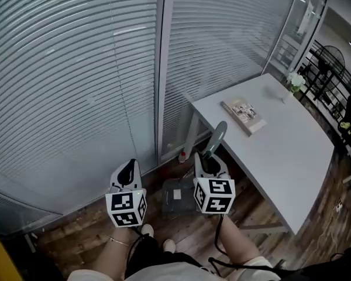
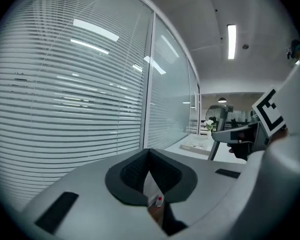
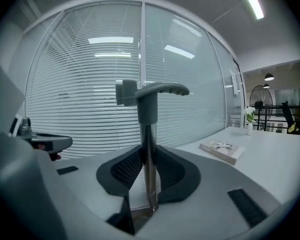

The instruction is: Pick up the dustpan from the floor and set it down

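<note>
Covering the ground: dark wood-plank floor point(image 1: 76, 233). Wall side: glass partition with white slatted blinds point(image 1: 76, 69). At the right stands a white rectangular tabletop point(image 1: 281, 139) carrying a flat book point(image 1: 243, 116) and a small vase of white flowers point(image 1: 293, 84).

Grey long-handled dustpan point(image 1: 174, 195): long axis near upright, with the curved grey grip at the top, leaning toward the tabletop, and the pan at the bottom over the floor, between the two grippers.

Right gripper point(image 3: 149, 154): dark fingers point(image 3: 125, 169) pinching the dustpan's metal pole below the grip.

Left gripper point(image 2: 149, 156): fingers point(image 2: 132, 171) pressed together at the tips, nothing between them, raised beside the right one.
</note>
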{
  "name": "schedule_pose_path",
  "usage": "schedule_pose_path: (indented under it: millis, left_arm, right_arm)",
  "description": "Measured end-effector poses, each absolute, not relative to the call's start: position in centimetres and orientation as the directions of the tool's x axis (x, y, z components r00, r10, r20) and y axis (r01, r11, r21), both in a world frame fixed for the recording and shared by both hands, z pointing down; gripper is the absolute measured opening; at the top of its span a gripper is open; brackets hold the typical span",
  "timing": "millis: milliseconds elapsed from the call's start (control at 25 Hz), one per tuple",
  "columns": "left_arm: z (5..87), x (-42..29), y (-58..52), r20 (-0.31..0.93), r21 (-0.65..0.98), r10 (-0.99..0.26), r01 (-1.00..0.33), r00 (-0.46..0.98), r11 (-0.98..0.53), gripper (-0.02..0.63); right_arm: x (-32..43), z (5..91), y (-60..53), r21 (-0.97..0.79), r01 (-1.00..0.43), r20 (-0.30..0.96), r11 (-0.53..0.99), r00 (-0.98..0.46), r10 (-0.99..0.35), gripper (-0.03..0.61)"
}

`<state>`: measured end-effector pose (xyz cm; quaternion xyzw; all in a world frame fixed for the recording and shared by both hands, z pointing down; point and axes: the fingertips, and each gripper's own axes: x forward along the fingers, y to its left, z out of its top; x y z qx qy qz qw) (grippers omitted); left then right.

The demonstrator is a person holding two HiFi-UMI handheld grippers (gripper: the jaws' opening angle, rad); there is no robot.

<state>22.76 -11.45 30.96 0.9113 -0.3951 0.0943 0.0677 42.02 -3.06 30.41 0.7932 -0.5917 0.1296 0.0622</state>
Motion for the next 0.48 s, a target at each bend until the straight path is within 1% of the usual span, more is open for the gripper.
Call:
schedule_pose_path:
  millis: [280,480]
  left_arm:
    - [29.1,23.6,-8.8,0.178,0.035,-0.709,-0.725,0.682,-0.688,0.018]
    - [28.2,22.6,-8.2,0.18,0.025,-0.728,-0.742,0.662,-0.67,0.018]
  right_arm:
    - [40.5,29.4,0.1,-0.061,-0.967,0.257,-0.249,0.226,-0.94,0.1]
    - [39.2,28.3,0.2,-0.05,-0.977,0.249,-0.208,0.189,-0.95,0.1]
